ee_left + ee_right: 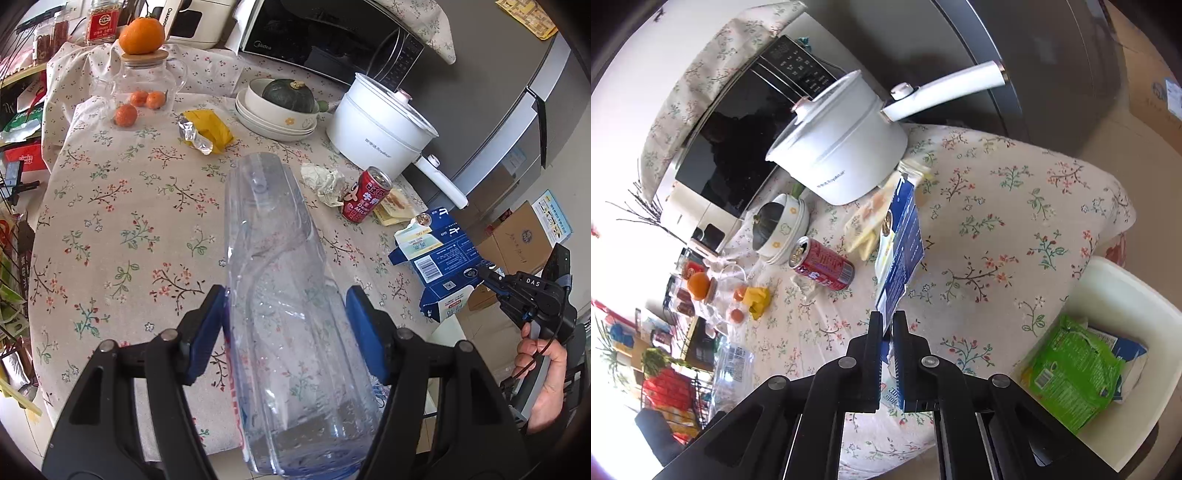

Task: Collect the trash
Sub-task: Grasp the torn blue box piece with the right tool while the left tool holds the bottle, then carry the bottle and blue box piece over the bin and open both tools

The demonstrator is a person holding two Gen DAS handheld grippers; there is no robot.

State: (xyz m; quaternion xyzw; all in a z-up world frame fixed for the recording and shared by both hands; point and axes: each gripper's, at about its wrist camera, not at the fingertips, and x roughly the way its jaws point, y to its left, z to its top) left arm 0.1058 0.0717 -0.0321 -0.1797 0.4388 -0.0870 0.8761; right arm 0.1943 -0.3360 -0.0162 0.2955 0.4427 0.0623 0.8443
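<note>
While the right claw (pixel 887 325) is pinched nearly shut on one end of the flattened blue carton (pixel 901 236), its pads pressing a thin edge, the carton stretches away from it, out over the floral desk (pixel 997 221). I judge the carton light and fairly stiff but floppy at the folds, so a grip on its edge could let it swing; a hold nearer the middle would be steadier. Below the desk's edge, to the right in this view, sits a white bin (pixel 1137 295) already holding a green wrapper (pixel 1075 373). The left claw (pixel 286 325) stands wide, its blue pads against the sides of a clear plastic bottle (pixel 284 295), thin-walled, slick and easily crushed. Beyond it lie a red can (pixel 364 199), a crumpled paper (pixel 325 179) and a yellow wrapper (pixel 207 131).
</note>
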